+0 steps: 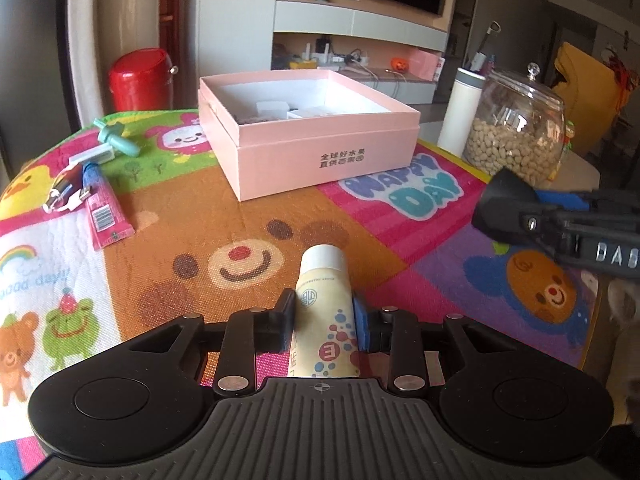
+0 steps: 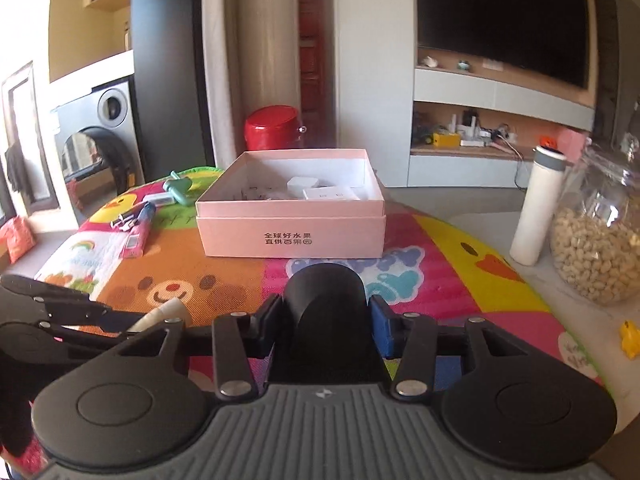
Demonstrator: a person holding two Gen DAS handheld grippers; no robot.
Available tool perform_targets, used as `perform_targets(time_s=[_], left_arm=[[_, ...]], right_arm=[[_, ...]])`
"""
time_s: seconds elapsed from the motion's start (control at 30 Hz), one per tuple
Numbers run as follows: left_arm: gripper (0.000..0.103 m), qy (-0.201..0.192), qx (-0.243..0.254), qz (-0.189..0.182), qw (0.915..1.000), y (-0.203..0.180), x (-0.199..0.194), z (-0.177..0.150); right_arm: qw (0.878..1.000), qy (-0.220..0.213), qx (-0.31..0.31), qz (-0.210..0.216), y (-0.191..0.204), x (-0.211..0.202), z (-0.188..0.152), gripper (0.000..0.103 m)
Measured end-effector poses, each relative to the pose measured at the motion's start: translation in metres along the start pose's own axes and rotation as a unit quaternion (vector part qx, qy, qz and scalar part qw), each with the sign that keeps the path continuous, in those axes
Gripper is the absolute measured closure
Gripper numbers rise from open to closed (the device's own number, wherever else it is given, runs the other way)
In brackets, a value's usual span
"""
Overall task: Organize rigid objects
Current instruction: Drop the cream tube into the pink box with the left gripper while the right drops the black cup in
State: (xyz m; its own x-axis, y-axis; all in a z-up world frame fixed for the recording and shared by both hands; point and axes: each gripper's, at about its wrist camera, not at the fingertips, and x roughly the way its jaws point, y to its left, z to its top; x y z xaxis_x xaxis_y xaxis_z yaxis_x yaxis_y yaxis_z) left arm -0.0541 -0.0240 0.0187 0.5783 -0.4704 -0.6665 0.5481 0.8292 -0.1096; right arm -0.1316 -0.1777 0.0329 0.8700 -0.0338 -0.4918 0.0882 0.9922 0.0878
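Over at 10 o'clock on the cartoon mat [image 1: 248, 208] there's a pink tube [image 1: 105, 208], then the left gripper [image 1: 325, 322] pinching a cream tube [image 1: 326, 312] at 6, pink box [image 1: 320, 156] up at 12, and the right gripper [image 2: 322, 322] clamped on a black domed thing [image 2: 325, 312].

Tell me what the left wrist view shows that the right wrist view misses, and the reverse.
Only the left wrist view shows the cream tube's printed label, clamped in the left hand-held gripper. Only the right wrist view shows the washing machine, the small yellow toy, and the right hand-held gripper clamping a black object head-on. Both show the open pink box, pink tube, white bottle and nut jar.
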Motion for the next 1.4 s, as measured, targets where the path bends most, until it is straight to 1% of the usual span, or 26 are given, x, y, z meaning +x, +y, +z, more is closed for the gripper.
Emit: perform_targets(time_s=[0.07, 0.17, 0.23, 0.3, 0.43, 0.53, 0.6, 0.7, 0.77, 0.8, 0.83, 0.87, 0.93, 1.07, 1.13, 1.2, 1.3, 1.33, 1.4], left_arm=[[0.070, 0.004, -0.015, 0.008, 0.9998, 0.001, 0.002, 0.004], [0.070, 0.013, -0.024, 0.021, 0.9994, -0.001, 0.007, 0.010], [0.070, 0.018, -0.018, 0.029, 0.9993, -0.006, 0.010, 0.014], [0.070, 0.017, -0.007, 0.031, 0.9993, -0.012, 0.009, 0.017], [0.070, 0.005, 0.014, 0.021, 0.9997, -0.025, 0.002, 0.020], [0.070, -0.013, 0.013, 0.003, 0.9998, -0.028, -0.004, 0.034], [0.070, -0.041, 0.009, -0.005, 0.9991, -0.027, -0.006, 0.058], [0.069, -0.090, -0.012, -0.026, 0.9955, -0.023, -0.004, 0.108], [0.069, -0.119, -0.045, -0.030, 0.9914, -0.016, 0.007, 0.143], [0.069, -0.122, -0.058, -0.027, 0.9905, -0.012, 0.015, 0.157], [0.070, -0.121, -0.066, -0.017, 0.9903, -0.008, 0.025, 0.170], [0.072, -0.126, -0.071, -0.009, 0.9895, -0.004, 0.034, 0.177], [0.073, -0.137, -0.081, -0.009, 0.9871, 0.006, 0.045, 0.179], [0.073, -0.135, -0.094, -0.018, 0.9862, 0.030, 0.042, 0.158], [0.073, -0.131, -0.088, -0.009, 0.9874, 0.042, 0.036, 0.143], [0.073, -0.125, -0.086, 0.010, 0.9883, 0.055, 0.030, 0.129], [0.073, -0.120, -0.105, 0.028, 0.9867, 0.075, 0.023, 0.115], [0.073, -0.121, -0.113, 0.032, 0.9857, 0.081, 0.021, 0.111], [0.073, -0.121, -0.130, 0.052, 0.9828, 0.096, 0.017, 0.105]], right_arm=[[1.000, 0.002, 0.008, -0.011, 0.007, 0.005, -0.009, 0.057], [0.999, 0.009, -0.002, -0.037, 0.013, 0.017, -0.022, 0.057], [0.999, 0.018, 0.013, -0.031, 0.006, 0.022, -0.028, 0.057], [0.999, 0.016, 0.033, -0.019, -0.004, 0.022, -0.032, 0.057], [0.999, 0.009, 0.038, -0.010, -0.011, 0.021, -0.035, 0.057], [0.999, 0.006, 0.032, -0.009, -0.014, 0.020, -0.034, 0.057], [1.000, 0.007, 0.026, -0.013, -0.017, 0.019, -0.032, 0.057], [1.000, 0.011, 0.014, -0.023, -0.020, 0.020, -0.026, 0.057], [1.000, 0.012, 0.005, -0.026, -0.021, 0.022, -0.020, 0.057], [1.000, 0.014, 0.000, -0.028, -0.020, 0.023, -0.017, 0.057], [0.999, 0.016, -0.006, -0.029, -0.019, 0.025, -0.014, 0.057], [0.999, 0.019, -0.015, -0.030, -0.017, 0.026, -0.012, 0.057], [0.999, 0.028, -0.035, -0.030, -0.014, 0.031, -0.010, 0.057], [0.997, 0.042, -0.070, -0.017, -0.014, 0.034, -0.008, 0.057], [0.996, 0.036, -0.082, -0.017, -0.017, 0.034, 0.002, 0.057], [0.996, 0.012, -0.087, -0.021, -0.021, 0.031, 0.026, 0.057], [0.998, -0.014, -0.067, -0.002, -0.026, 0.033, 0.080, 0.057], [0.998, -0.025, -0.061, 0.007, -0.026, 0.035, 0.104, 0.057], [0.997, -0.049, -0.053, 0.022, -0.023, 0.045, 0.146, 0.057]])
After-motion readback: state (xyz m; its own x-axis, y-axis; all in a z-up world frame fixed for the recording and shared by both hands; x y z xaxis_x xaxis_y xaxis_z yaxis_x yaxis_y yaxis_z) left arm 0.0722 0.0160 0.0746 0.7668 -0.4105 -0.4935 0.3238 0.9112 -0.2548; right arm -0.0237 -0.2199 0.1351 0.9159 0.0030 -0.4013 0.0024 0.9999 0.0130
